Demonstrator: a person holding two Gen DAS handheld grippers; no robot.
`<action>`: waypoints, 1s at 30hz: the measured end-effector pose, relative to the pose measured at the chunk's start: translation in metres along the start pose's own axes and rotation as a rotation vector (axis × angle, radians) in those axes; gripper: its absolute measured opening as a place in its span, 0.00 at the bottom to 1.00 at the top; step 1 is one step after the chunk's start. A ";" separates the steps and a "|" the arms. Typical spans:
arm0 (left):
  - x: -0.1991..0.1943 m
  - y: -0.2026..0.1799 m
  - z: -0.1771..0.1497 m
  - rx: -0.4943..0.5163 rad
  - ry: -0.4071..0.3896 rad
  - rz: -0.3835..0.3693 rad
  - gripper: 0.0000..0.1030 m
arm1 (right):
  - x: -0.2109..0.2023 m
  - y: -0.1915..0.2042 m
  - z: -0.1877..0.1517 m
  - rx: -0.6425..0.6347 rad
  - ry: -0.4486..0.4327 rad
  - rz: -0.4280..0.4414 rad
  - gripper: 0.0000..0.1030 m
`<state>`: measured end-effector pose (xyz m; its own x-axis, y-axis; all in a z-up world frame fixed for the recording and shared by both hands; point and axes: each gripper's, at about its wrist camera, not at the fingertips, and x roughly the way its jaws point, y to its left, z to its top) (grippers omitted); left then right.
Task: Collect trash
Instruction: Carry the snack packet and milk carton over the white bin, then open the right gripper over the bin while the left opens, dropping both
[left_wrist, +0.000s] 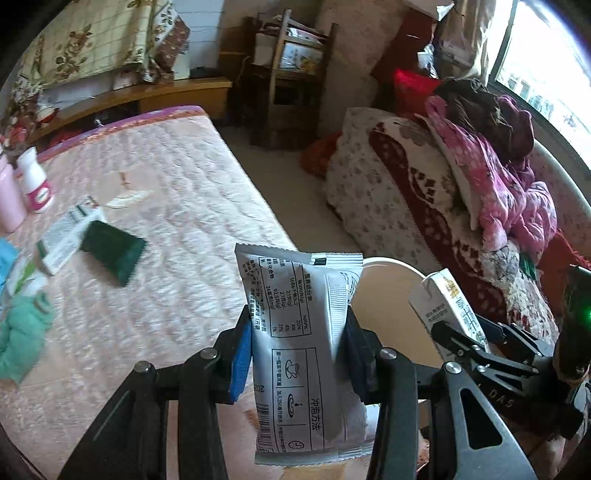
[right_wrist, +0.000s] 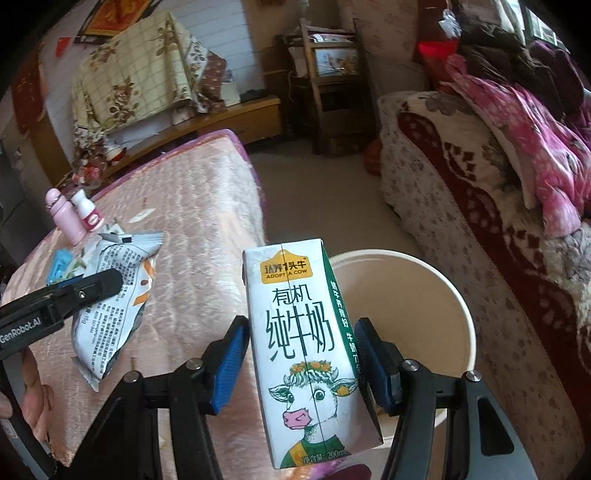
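Right wrist view: cream bucket (right_wrist: 436, 295) interior bare behind milk carton (right_wrist: 306, 350).

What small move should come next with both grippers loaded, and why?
Probably carry both on over the bucket and let go: the right gripper grips the milk carton at its rim, and the left gripper holds the sachet beside it.

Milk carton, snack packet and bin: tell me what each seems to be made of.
Milk carton: coated paperboard, by its sharp folded edges and smooth printed faces. Snack packet: thin plastic or foil film, by the crimped seal and creases. Bin: probably moulded plastic, cream and matte, with a smooth round rim; the material is not certain.
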<state>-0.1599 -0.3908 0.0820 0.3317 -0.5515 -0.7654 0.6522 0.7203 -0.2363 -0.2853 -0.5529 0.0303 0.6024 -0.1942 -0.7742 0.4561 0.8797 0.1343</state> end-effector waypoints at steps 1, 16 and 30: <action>0.004 -0.004 0.000 0.003 0.004 -0.009 0.45 | 0.001 -0.003 -0.001 0.002 0.002 -0.006 0.60; 0.047 -0.035 0.000 0.008 0.059 -0.056 0.45 | 0.018 -0.036 -0.010 0.065 0.048 -0.063 0.60; 0.058 -0.045 -0.004 0.015 0.063 -0.080 0.46 | 0.028 -0.055 -0.016 0.122 0.078 -0.106 0.62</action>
<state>-0.1731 -0.4536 0.0458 0.2347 -0.5790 -0.7808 0.6851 0.6683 -0.2897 -0.3043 -0.6000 -0.0091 0.4961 -0.2447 -0.8331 0.5933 0.7961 0.1195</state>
